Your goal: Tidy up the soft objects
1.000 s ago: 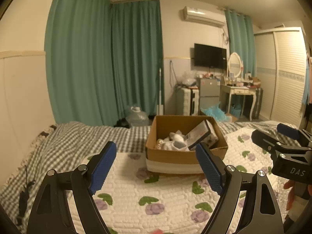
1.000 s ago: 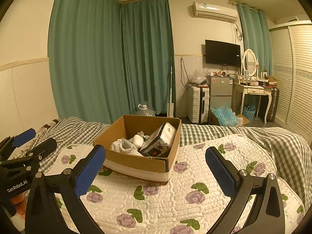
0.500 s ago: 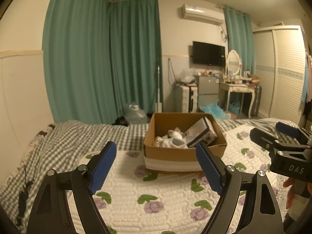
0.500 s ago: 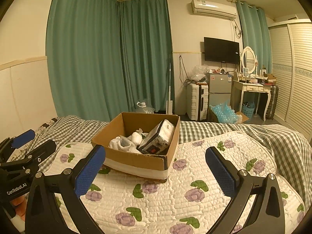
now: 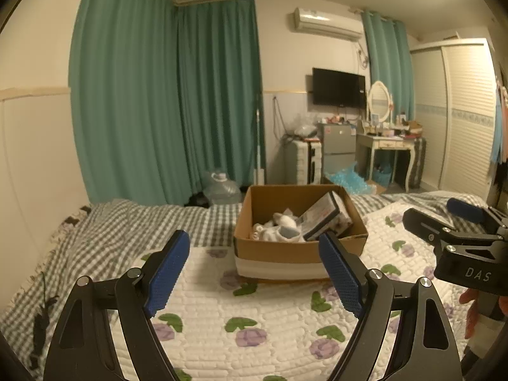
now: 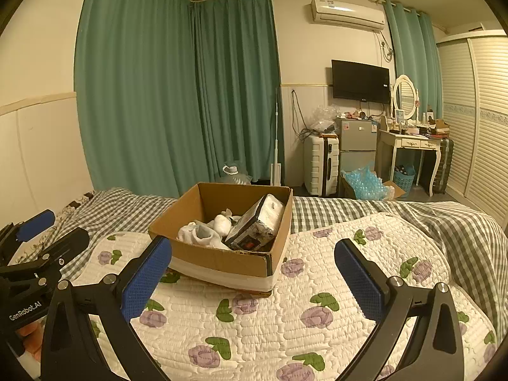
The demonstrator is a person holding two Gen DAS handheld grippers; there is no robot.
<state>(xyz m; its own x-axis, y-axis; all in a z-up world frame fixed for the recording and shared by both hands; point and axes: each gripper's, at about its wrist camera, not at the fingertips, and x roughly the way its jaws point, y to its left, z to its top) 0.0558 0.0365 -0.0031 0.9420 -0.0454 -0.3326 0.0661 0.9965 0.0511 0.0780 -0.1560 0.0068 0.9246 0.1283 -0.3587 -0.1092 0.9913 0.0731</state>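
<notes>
A flowered quilt (image 6: 285,327) covers the bed, bearing an open cardboard box (image 6: 222,258). Inside lie white socks (image 6: 200,235) beside a dark packet (image 6: 257,222) leaning lengthwise on the right wall. Left gripper (image 5: 254,273) and right gripper (image 6: 254,282) hover before it, jaws wide, empty.

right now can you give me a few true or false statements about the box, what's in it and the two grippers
1. The cardboard box sits on the floral quilt. True.
2. The box is closed with its flaps down. False: it is open at the top.
3. White socks lie inside the box beside a tilted dark package. True.
4. The left gripper grips a sock. False: its jaws are wide open and hold nothing.
5. The right gripper is open, short of the box. True.
</notes>
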